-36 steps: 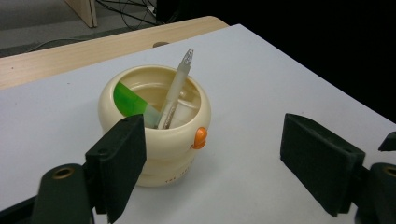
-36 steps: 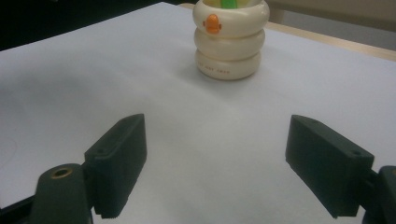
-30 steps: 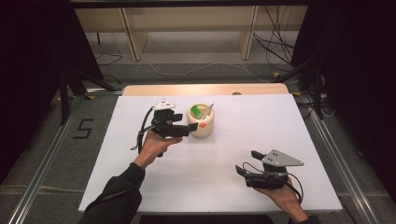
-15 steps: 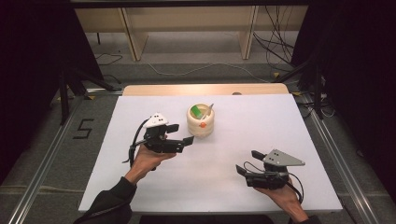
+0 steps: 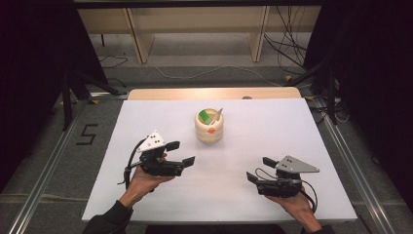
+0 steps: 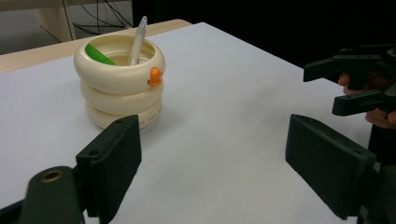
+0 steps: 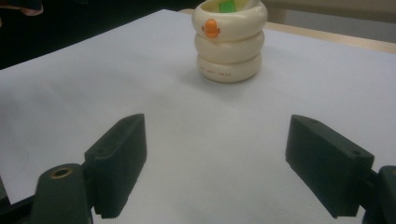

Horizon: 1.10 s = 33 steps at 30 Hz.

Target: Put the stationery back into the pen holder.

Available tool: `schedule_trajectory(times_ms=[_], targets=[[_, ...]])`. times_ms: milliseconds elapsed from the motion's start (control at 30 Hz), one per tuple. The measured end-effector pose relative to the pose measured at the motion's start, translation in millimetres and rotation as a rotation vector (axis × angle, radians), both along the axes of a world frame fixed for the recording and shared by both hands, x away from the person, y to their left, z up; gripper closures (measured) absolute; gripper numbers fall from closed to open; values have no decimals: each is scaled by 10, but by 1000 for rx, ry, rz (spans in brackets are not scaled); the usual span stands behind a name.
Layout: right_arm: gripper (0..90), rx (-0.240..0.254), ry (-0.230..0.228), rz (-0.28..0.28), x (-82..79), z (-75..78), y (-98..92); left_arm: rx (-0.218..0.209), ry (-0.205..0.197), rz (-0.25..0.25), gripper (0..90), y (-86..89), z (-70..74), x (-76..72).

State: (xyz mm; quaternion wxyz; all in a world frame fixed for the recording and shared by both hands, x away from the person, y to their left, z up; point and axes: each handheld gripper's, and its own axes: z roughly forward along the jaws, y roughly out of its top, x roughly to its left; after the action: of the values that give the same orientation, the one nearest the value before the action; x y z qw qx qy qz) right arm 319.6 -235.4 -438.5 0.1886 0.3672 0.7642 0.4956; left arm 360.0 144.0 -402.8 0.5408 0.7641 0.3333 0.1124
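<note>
The cup (image 5: 210, 128) stands on the table (image 5: 302, 146), ahead of both my grippers and between them, well apart from each. A pen (image 6: 138, 41) and a card (image 6: 99, 54) stand in it. My left gripper (image 5: 181, 155) and right gripper (image 5: 257, 170) face each other.

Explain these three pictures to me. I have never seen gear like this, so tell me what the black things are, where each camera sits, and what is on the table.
The black things are hand-held tools, not a robot. A person holds the left gripper and the right gripper, each with two flat black jaws. The high view looks down from above the person's side. The other two cameras ride on the grippers and look along their own jaws. On the white table stands a cream holder shaped like three stacked rings, with an orange knob. In it are a white pen and a green item. Both grippers are open, hold nothing, and are apart from the holder.
</note>
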Motion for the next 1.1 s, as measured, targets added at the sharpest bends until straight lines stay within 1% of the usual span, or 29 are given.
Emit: schedule_trajectory(times_ms=[33,100,167,233,267,333,433,567,600,700,767,800,867,900,1033,1100], targets=[[215,-1,4,4,7,-7,-7,4,-3,0,179,4,-10,-16],[215,0,9,0,3,-11,-7,33,-19,7,176,5,-37,-55],[215,0,4,1,2,-11,-10,36,-10,0,171,17,-68,-87],[215,3,-4,4,1,-10,-8,41,-11,-4,166,33,-94,-112],[215,2,5,4,-1,-14,-3,45,-11,-4,160,44,-103,-122],[214,1,5,4,0,-19,-2,32,-4,-4,159,67,-115,-139],[215,6,11,2,1,-19,-8,28,-9,8,157,93,-122,-168],[215,14,10,2,-2,-17,-8,14,9,17,158,144,-159,-199],[215,14,14,2,2,-20,-9,15,6,22,158,163,-182,-225],[214,14,14,0,-6,-13,-4,19,4,23,157,182,-194,-247],[215,11,13,2,-8,-12,-3,7,6,31,157,209,-203,-275],[214,12,16,1,-11,-11,-1,7,2,31,157,222,-205,-291],[214,9,12,3,-7,-15,-2,24,-22,30,157,237,-206,-308],[214,11,14,0,-3,-21,-7,25,-26,31,157,245,-205,-305],[214,18,13,-4,5,-25,-20,-8,-14,40,157,257,-198,-298],[214,18,10,-4,8,-28,-25,-7,-16,36,157,252,-196,-296]])
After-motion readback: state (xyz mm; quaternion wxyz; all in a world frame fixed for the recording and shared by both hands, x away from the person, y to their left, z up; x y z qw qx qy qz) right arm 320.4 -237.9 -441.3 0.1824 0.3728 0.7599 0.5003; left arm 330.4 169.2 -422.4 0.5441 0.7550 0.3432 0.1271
